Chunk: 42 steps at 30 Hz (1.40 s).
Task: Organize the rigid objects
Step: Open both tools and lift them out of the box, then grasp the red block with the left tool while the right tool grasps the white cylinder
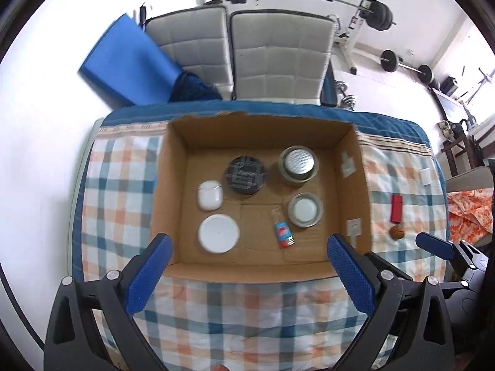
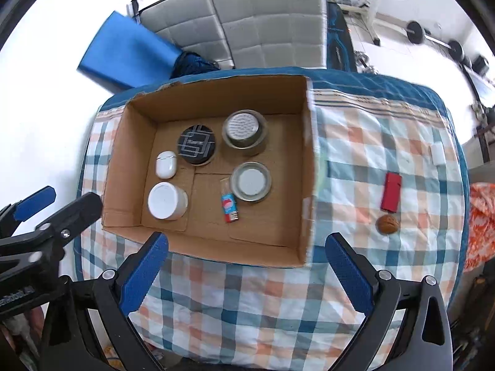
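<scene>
An open cardboard box (image 1: 352, 191) (image 2: 309, 167) stands on a checked tablecloth. Inside lie a white earbud case (image 1: 210, 194) (image 2: 166, 164), a black round tin (image 1: 246, 174) (image 2: 196, 148), two metal tins (image 1: 298, 162) (image 1: 305, 209), a white-lidded jar (image 1: 218, 232) (image 2: 165, 201) and a small red-blue packet (image 1: 284, 235) (image 2: 229, 207). On the cloth right of the box lie a red lighter (image 1: 396, 207) (image 2: 391, 191), a brown walnut-like object (image 1: 397, 232) (image 2: 386, 224) and a small white block (image 2: 437, 153). My left gripper (image 1: 247, 266) is open and empty above the box's near wall. My right gripper (image 2: 247, 262) is open and empty.
The table's near cloth lies below both grippers. Two grey padded chairs (image 1: 278, 55) and a blue mat (image 1: 123, 61) stand behind the table. Barbells and weights (image 1: 377, 12) are at the back right. An orange patterned cloth (image 1: 470, 210) lies off the table's right edge.
</scene>
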Available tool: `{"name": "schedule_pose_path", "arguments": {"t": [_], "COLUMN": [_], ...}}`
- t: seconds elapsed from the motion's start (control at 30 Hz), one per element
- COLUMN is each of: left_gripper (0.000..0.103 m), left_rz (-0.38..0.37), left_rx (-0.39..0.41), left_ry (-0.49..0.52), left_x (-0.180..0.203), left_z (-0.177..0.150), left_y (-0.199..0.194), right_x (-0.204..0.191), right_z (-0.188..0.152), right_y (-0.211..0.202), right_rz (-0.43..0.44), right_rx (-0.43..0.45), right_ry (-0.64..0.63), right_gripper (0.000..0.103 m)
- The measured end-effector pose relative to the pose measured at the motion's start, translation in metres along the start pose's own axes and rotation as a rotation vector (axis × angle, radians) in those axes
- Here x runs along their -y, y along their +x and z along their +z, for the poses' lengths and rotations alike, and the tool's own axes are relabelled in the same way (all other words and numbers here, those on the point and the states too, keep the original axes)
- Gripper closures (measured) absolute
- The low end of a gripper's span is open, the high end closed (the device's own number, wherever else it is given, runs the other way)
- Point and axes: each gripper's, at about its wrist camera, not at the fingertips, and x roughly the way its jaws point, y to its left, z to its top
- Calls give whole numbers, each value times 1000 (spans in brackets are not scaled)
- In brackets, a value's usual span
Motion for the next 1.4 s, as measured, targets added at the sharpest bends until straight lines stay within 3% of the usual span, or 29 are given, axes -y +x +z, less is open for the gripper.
{"name": "schedule_pose_path", "arguments": {"t": [0.13,0.33,0.47,0.57,0.63,0.7,0.87,1.03,1.13,1.2,1.3,1.37,1.4], "left_gripper": [0,0,0,1,12,34,48,54,63,90,94,94,94], "left_rz": [-43,-92,-115,-152,-172,-183,-160,-142,-155,-153,-146,-136,-131], "left_rx": [11,30,-30,-121,-205,-294,-414,-483,-472,-446,-435,-416,-406], "left_ry": [69,195,260,260,231,217,207,171,170,178,156,145,143], "left_x": [54,156,226,266,283,298,325,336,341,345,345,342,341], "left_z": [14,32,44,47,46,41,25,16,16,18,26,33,35], "left_y": [3,24,65,113,146,178,235,269,271,265,263,262,260], "right_x": [53,168,246,296,320,345,378,388,389,389,388,386,385], "right_z": [-1,-5,1,7,12,18,40,67,83,94,105,110,111], "right_y": [-10,-20,-8,5,16,31,65,94,108,118,134,143,146], "right_rz": [-34,-117,-128,-121,-141,-123,-113,-76,-64,-56,-40,-37,-33], "right_rx": [8,13,-13,-27,-47,-70,-113,-133,-129,-131,-143,-160,-163], "right_ry": [67,220,312,350,356,368,345,328,316,319,322,325,329], "right_gripper": [0,0,0,0,3,3,15,26,30,34,45,62,65]}}
